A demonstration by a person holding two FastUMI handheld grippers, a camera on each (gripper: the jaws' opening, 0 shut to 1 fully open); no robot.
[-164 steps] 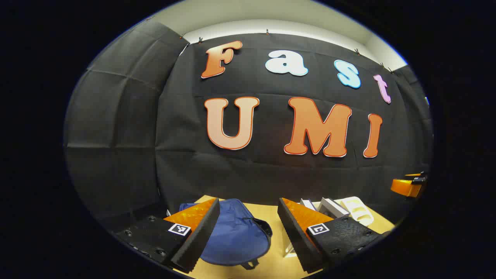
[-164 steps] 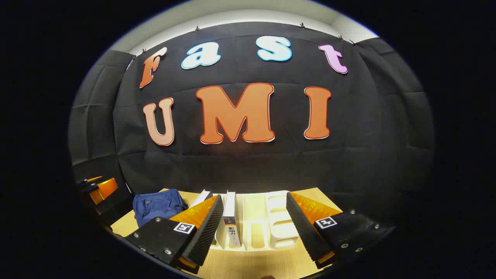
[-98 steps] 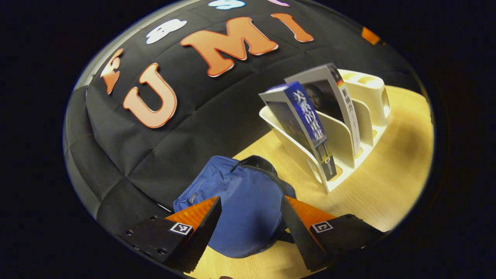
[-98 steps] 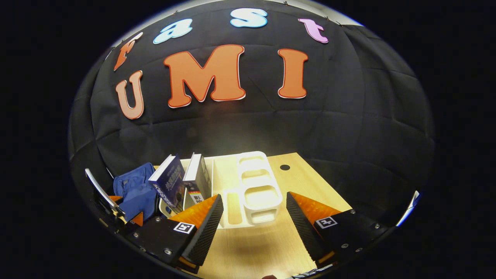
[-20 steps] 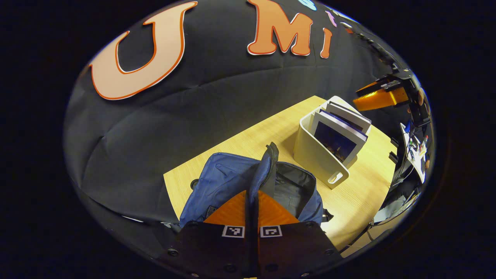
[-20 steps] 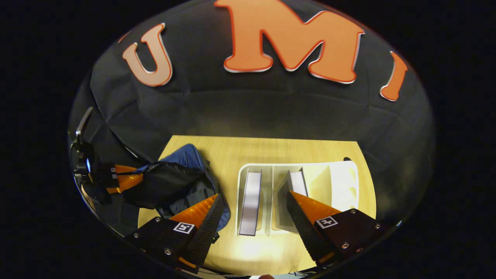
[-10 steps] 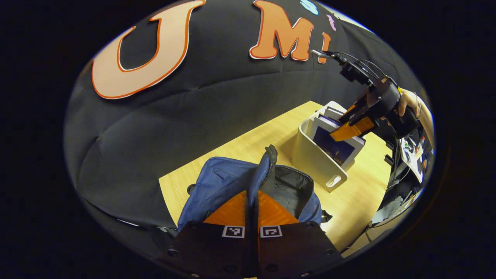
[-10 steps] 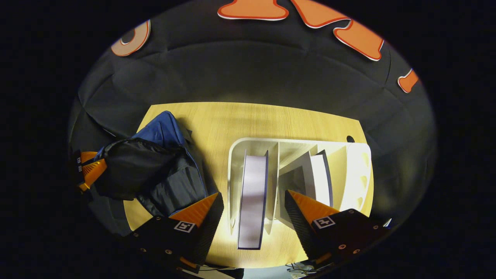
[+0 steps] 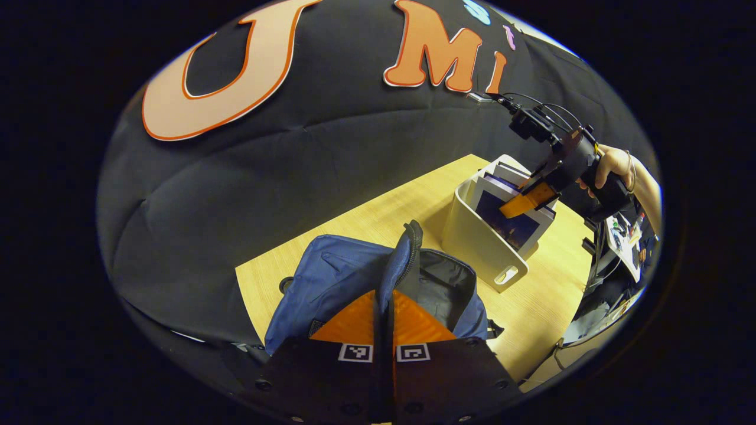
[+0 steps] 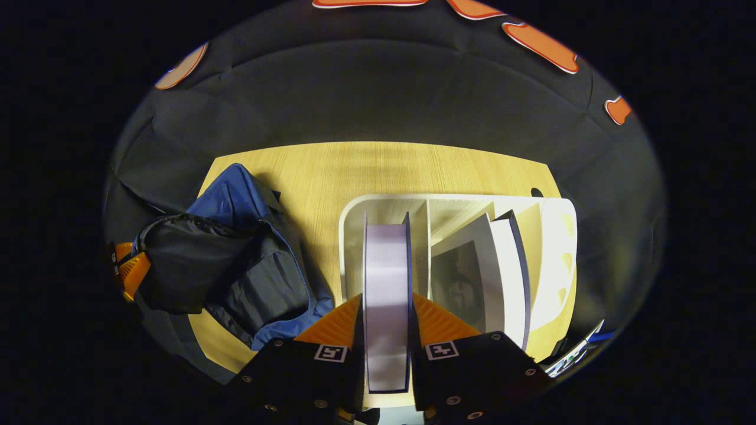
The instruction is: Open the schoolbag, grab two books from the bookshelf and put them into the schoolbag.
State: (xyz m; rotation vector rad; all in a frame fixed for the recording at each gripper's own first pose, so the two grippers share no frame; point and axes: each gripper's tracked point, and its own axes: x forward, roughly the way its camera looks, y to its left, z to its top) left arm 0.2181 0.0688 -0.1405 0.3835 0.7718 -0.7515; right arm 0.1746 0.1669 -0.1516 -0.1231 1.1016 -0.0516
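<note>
The blue schoolbag [image 9: 331, 283] lies on the wooden table, its zipped flap [image 9: 407, 248] lifted so the dark lining [image 9: 443, 283] shows. My left gripper [image 9: 384, 307] is shut on that flap's edge. In the right gripper view the bag [image 10: 236, 206] gapes open at the left, and the left gripper [image 10: 127, 268] holds its rim. My right gripper [image 10: 385, 307] is shut on the top of the left book [image 10: 387, 277], which stands in the white bookshelf [image 10: 354, 236]. A second book [image 10: 502, 260] leans in the slot to its right. In the left gripper view, the right gripper [image 9: 534, 198] sits over the books [image 9: 511, 212].
The white bookshelf [image 9: 472, 236] stands on the table [image 9: 401, 206] right of the bag, with empty slots [image 10: 555, 248] at its far end. A person's hand [image 9: 614, 165] holds the right gripper. Black cloth walls [image 10: 378, 106] back the table. Clutter [image 9: 626, 230] lies beyond the table's right edge.
My right gripper has come down over the left book and closed on its top edge. The left gripper keeps hold of the bag's flap, almost still.
</note>
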